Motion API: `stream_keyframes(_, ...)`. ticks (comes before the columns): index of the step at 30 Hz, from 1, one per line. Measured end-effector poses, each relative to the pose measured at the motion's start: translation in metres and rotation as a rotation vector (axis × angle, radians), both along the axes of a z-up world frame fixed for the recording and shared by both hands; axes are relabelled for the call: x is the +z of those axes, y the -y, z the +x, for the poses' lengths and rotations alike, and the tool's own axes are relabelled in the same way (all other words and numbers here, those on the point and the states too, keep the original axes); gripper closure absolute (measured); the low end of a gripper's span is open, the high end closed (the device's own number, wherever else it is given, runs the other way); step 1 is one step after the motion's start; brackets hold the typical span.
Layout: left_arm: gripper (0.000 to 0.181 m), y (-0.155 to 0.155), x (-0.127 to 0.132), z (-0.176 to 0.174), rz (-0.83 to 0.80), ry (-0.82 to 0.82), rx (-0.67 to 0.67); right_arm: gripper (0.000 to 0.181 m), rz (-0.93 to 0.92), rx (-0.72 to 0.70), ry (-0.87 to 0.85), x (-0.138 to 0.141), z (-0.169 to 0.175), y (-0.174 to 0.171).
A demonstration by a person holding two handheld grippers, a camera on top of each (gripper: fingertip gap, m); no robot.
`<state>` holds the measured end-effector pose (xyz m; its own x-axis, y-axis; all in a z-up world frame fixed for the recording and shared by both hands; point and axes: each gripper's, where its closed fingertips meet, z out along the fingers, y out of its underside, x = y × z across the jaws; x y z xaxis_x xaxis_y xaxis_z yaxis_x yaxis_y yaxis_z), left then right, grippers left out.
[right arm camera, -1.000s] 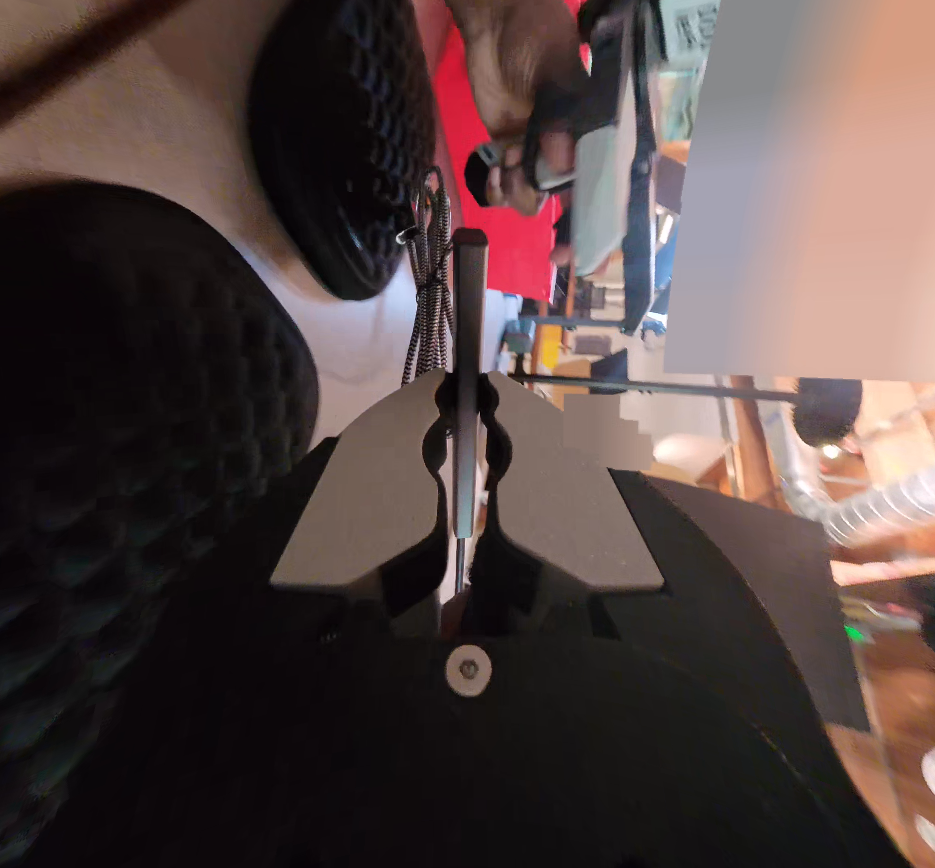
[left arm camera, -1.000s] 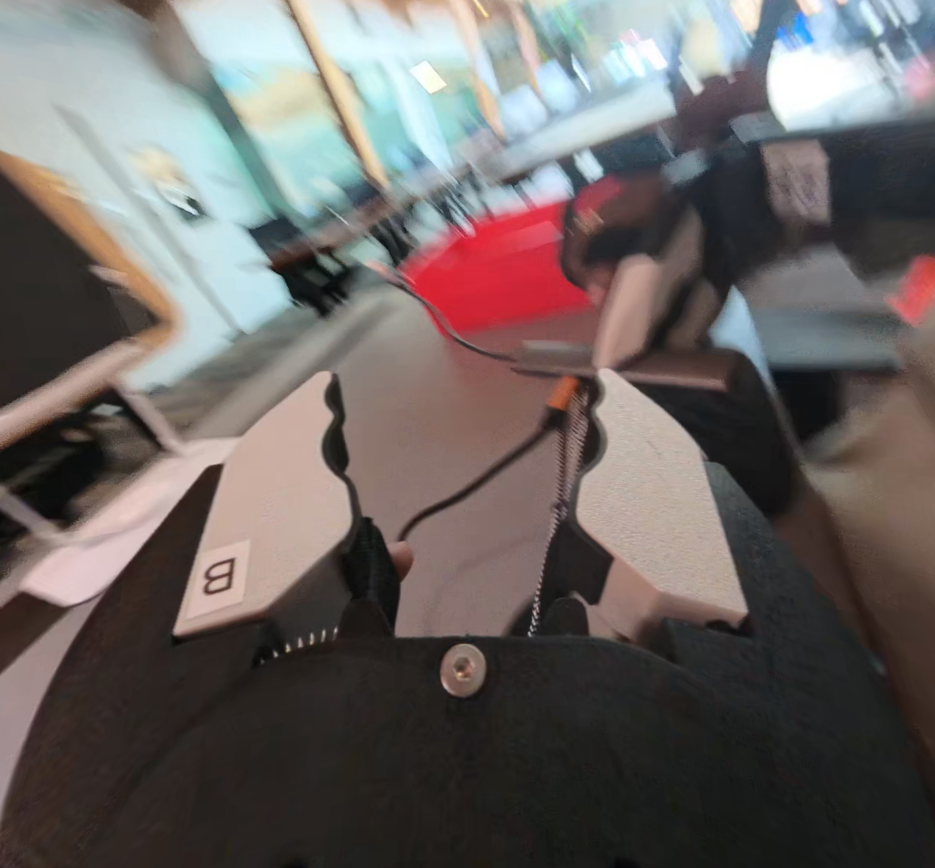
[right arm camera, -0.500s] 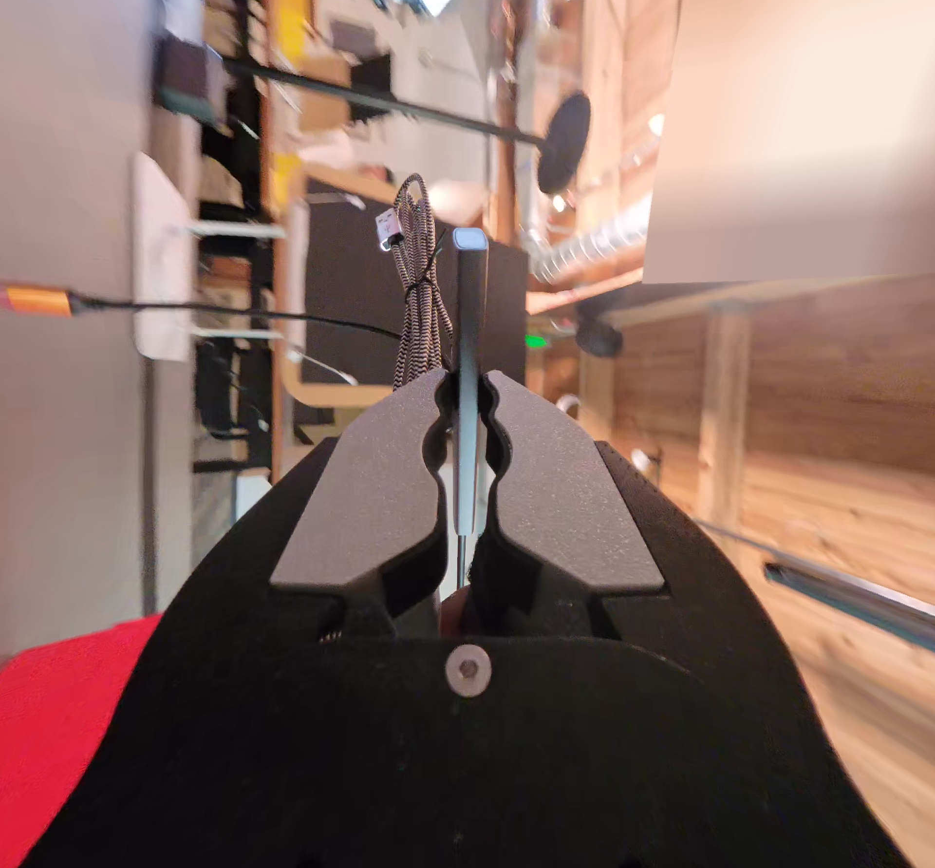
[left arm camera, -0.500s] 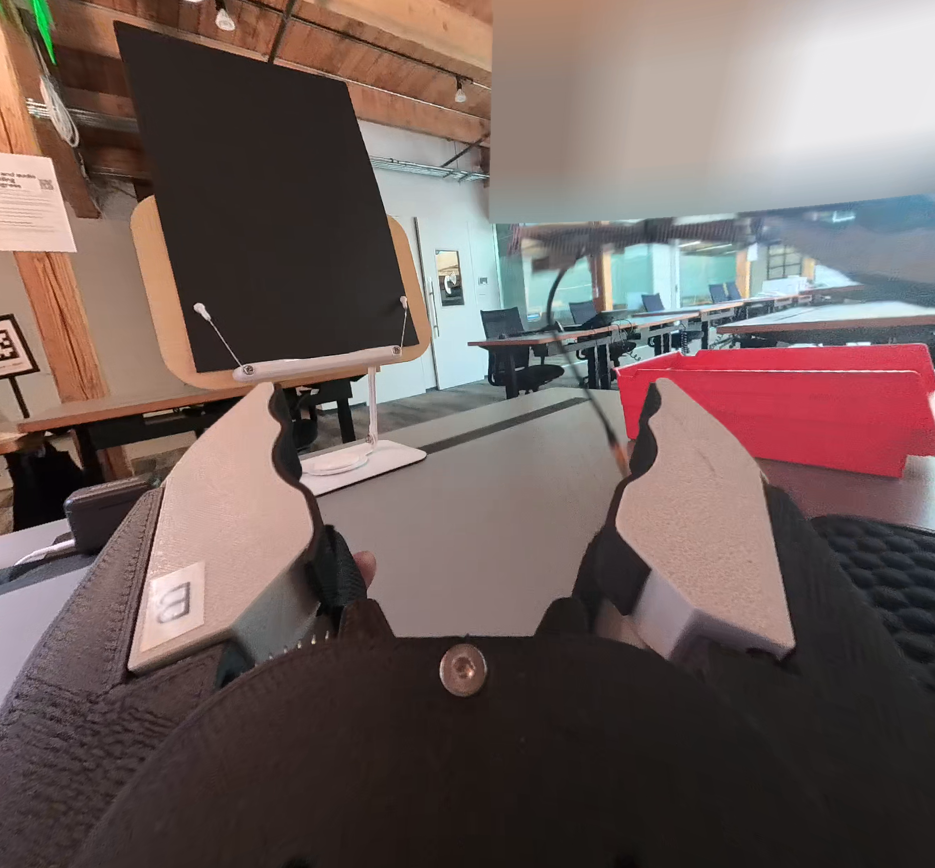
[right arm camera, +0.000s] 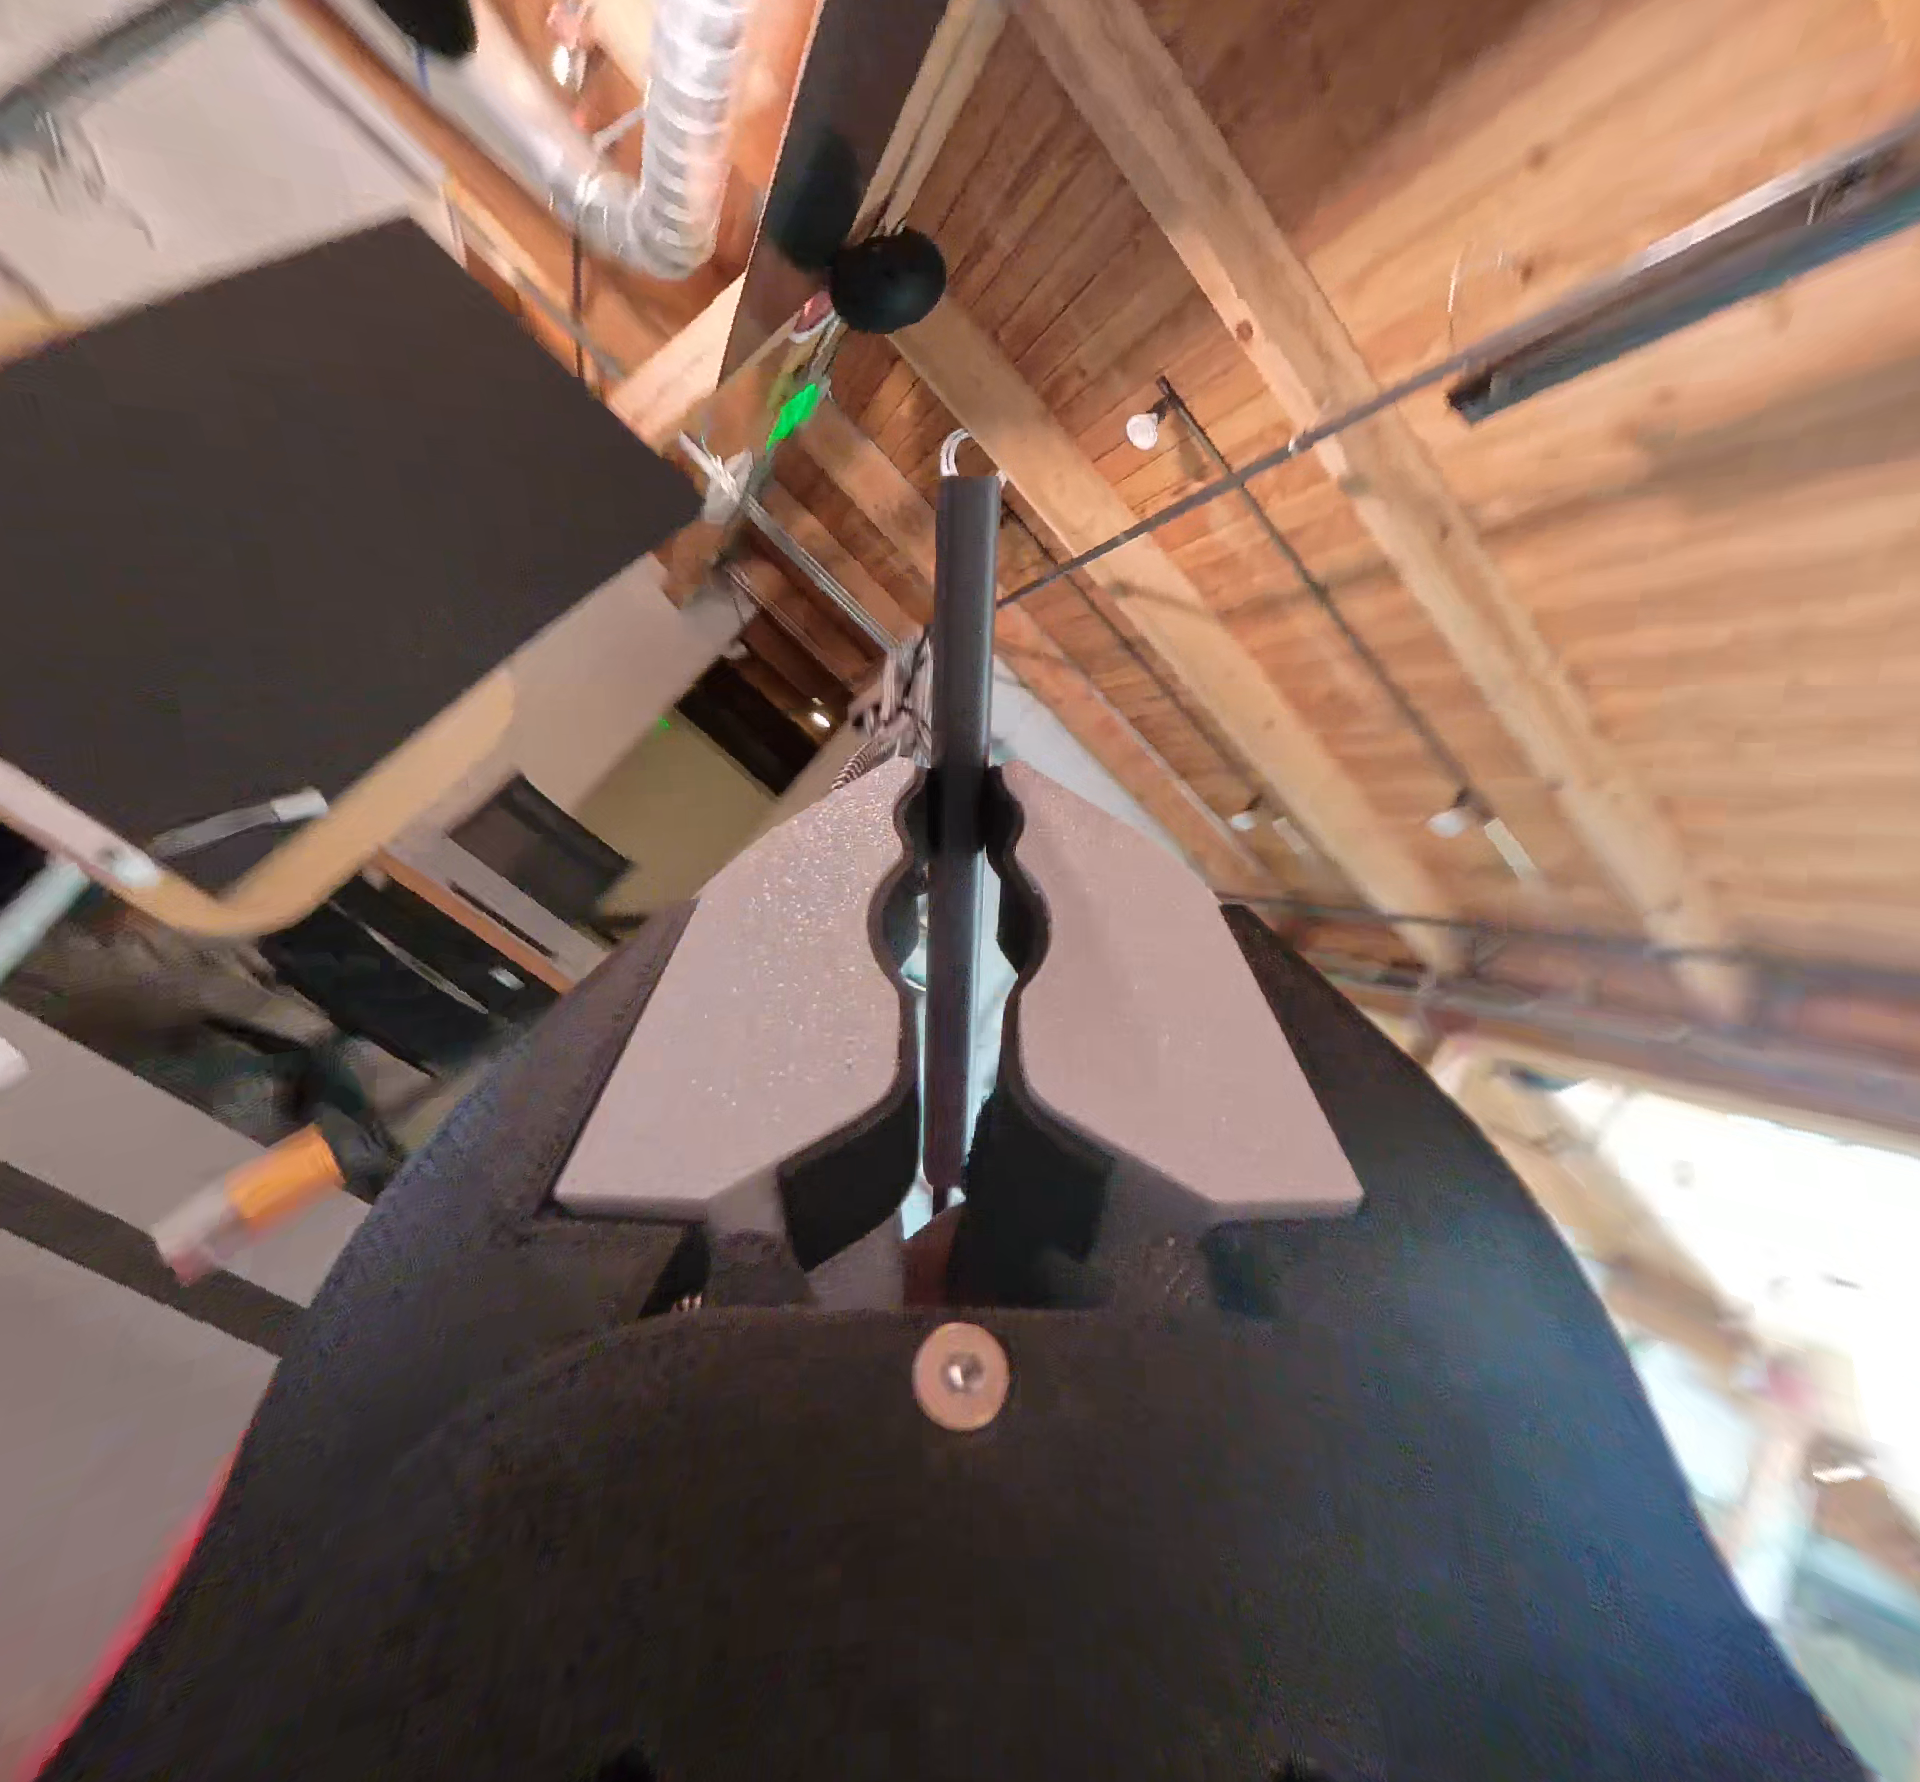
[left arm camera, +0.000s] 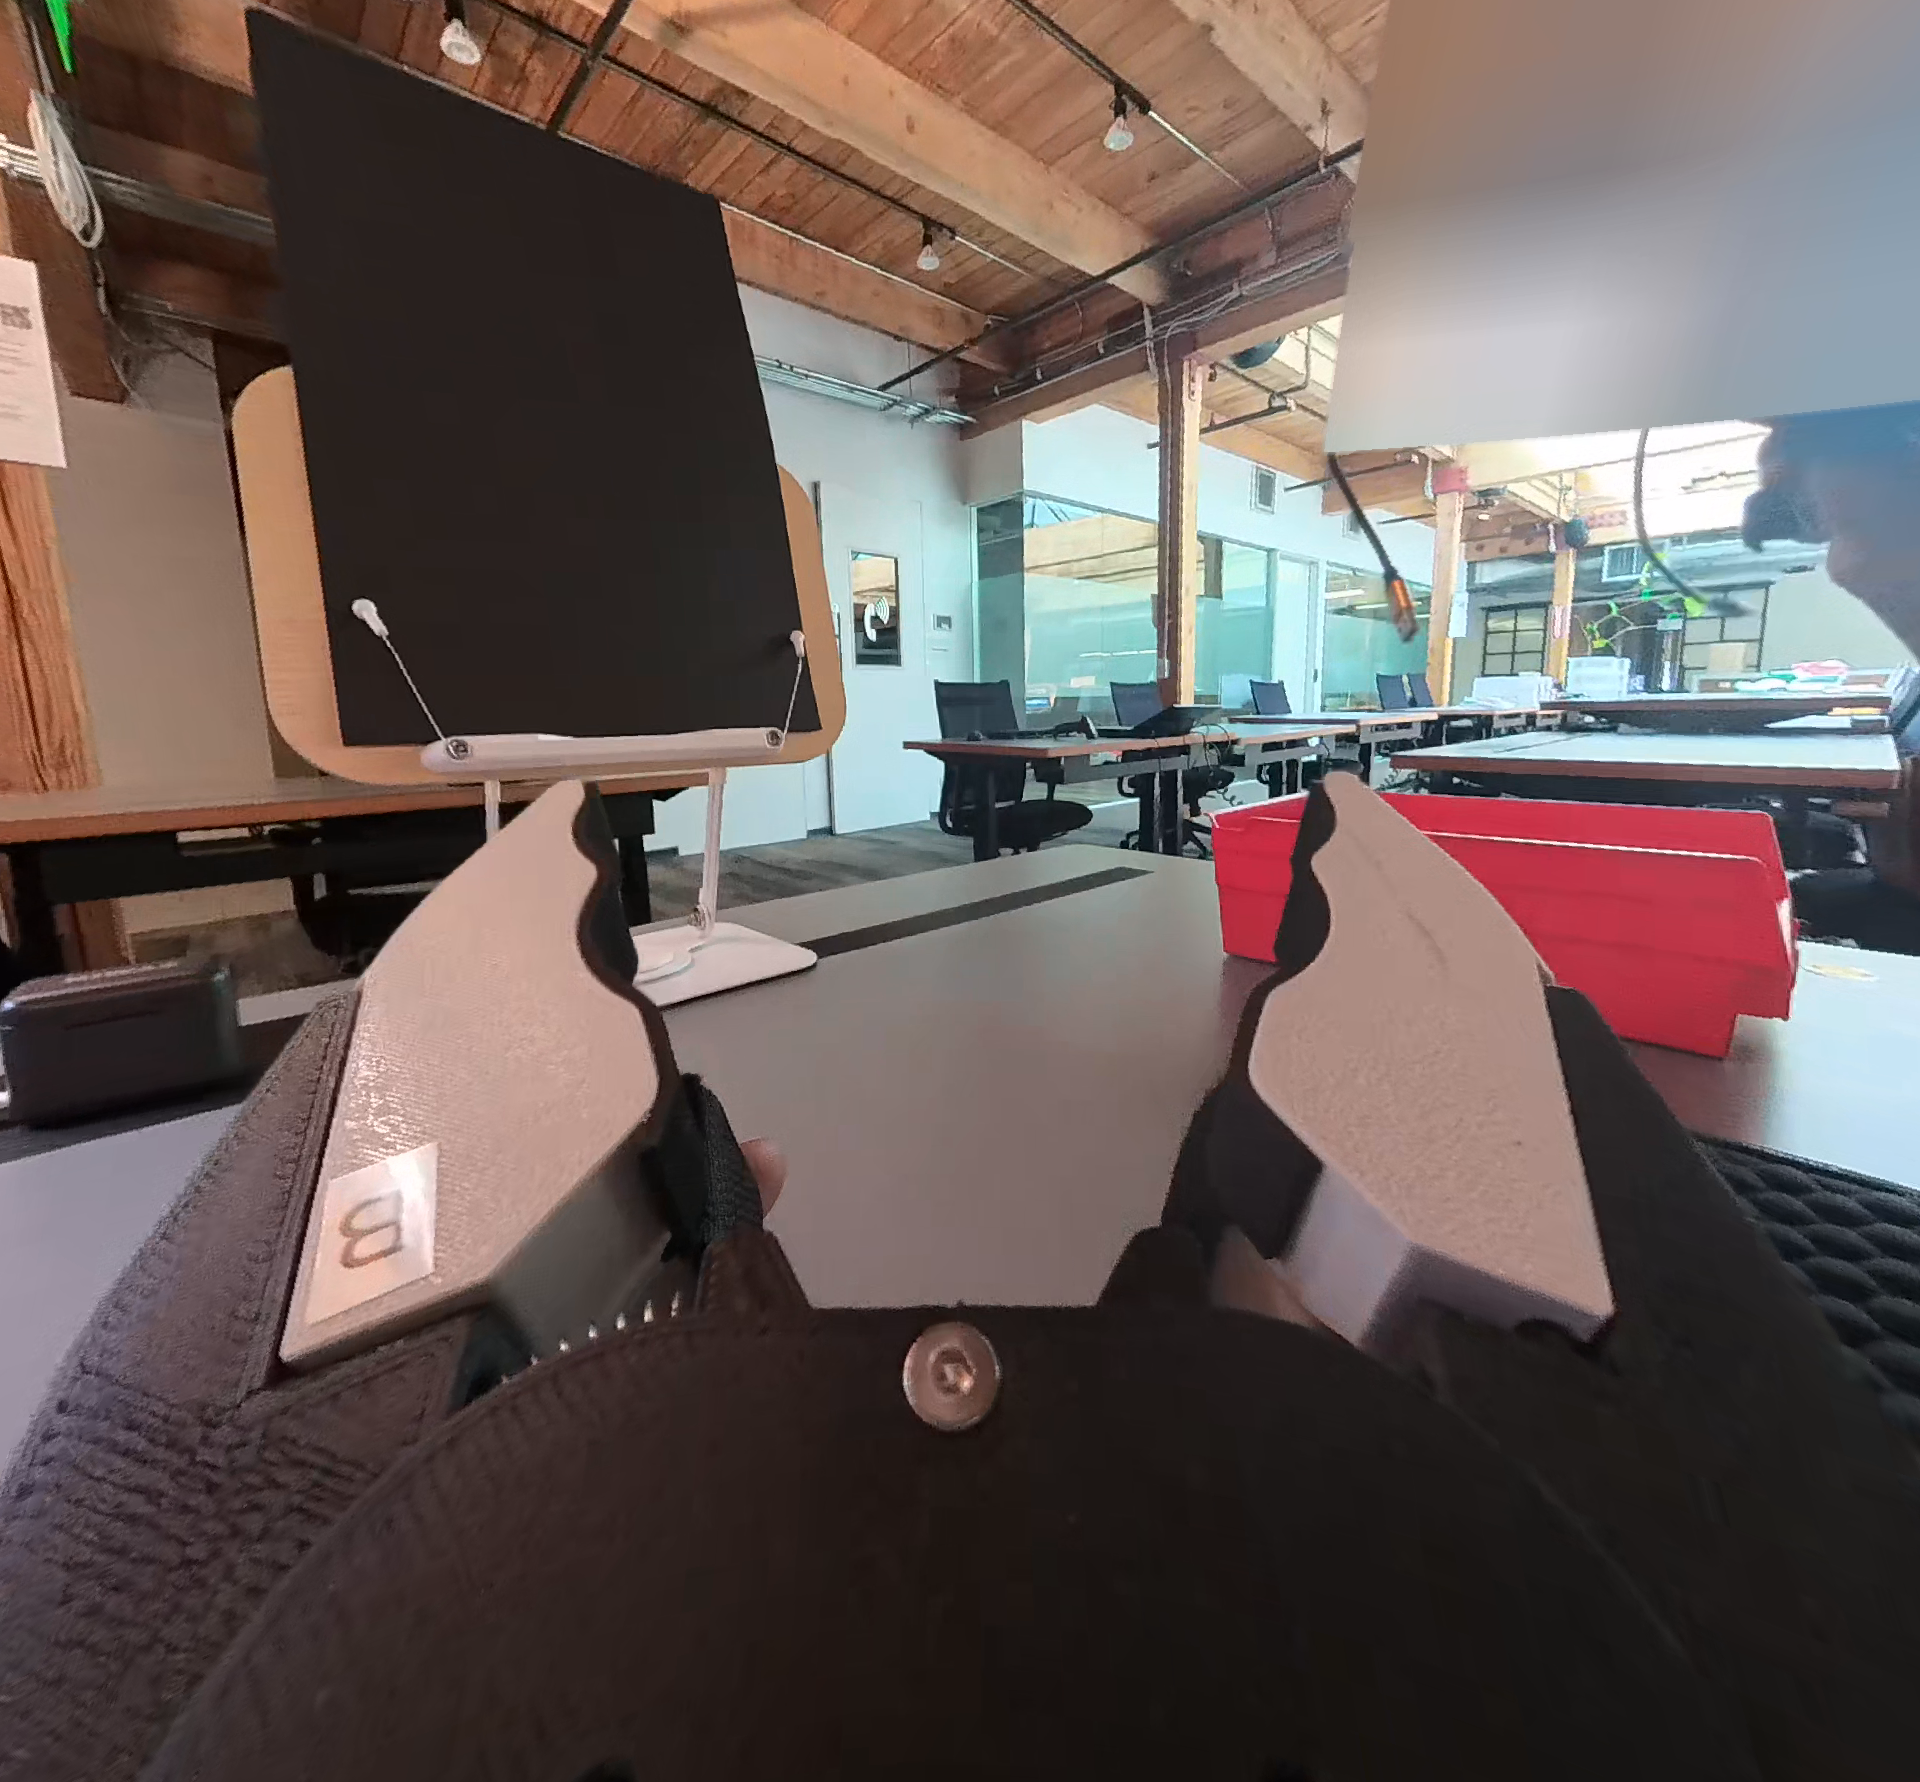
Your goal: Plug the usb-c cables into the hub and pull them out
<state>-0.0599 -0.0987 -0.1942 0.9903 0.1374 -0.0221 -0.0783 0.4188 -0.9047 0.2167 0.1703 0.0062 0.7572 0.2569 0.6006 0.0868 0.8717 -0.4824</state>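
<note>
A wooden plank ceiling [left arm camera: 831, 18] on heavy beams carries black track rails with small spotlights [left arm camera: 1119, 130]. A silver flexible duct [right arm camera: 675, 101] runs under the beams. Beyond the grey desk [left arm camera: 987, 1057] stand rows of office desks [left arm camera: 1122, 745] with dark swivel chairs [left arm camera: 997, 776] — behind them glass partitions [left arm camera: 1091, 589] and a white wall. Daylight comes in at the far right — bright and washed out.

The left gripper [left arm camera: 951, 839] points level and forward, its two fingers spread wide apart. The right gripper [right arm camera: 961, 782] tilts up toward the ceiling, its fingers squeezed tight on something thin.
</note>
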Motion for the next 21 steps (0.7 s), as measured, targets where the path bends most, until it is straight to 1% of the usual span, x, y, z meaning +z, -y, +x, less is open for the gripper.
stream_keyframes(3,0.062,-0.002,-0.002,0.002,-0.013,-0.003,-0.014,0.172,-0.14,0.146,-0.133,0.0,0.013,-0.017)
stream_keyframes(5,0.062,-0.003,-0.003,0.003,-0.023,-0.014,-0.01,0.172,-0.226,0.223,-0.208,-0.005,0.021,-0.029)
stream_keyframes(10,0.062,-0.004,-0.004,0.003,-0.029,-0.023,-0.006,0.172,-0.41,0.313,-0.317,-0.038,0.032,-0.067)
stream_keyframes(12,0.062,-0.004,-0.004,0.004,-0.033,-0.029,-0.004,0.172,-0.456,0.365,-0.367,-0.046,0.035,-0.076)
stream_keyframes(15,0.062,-0.005,-0.005,0.005,-0.039,-0.038,-0.004,0.173,-0.451,0.476,-0.474,-0.039,0.044,-0.085)
stream_keyframes(19,0.063,-0.006,-0.006,0.006,-0.047,-0.042,-0.006,0.172,-0.343,0.714,-0.626,-0.015,0.058,-0.09)
stream_keyframes(20,0.062,-0.006,-0.005,0.006,-0.044,-0.043,-0.005,0.172,-0.304,0.752,-0.651,-0.011,0.062,-0.093)
stream_keyframes(21,0.063,-0.005,-0.005,0.006,-0.042,-0.044,-0.004,0.172,-0.279,0.758,-0.672,-0.01,0.065,-0.098)
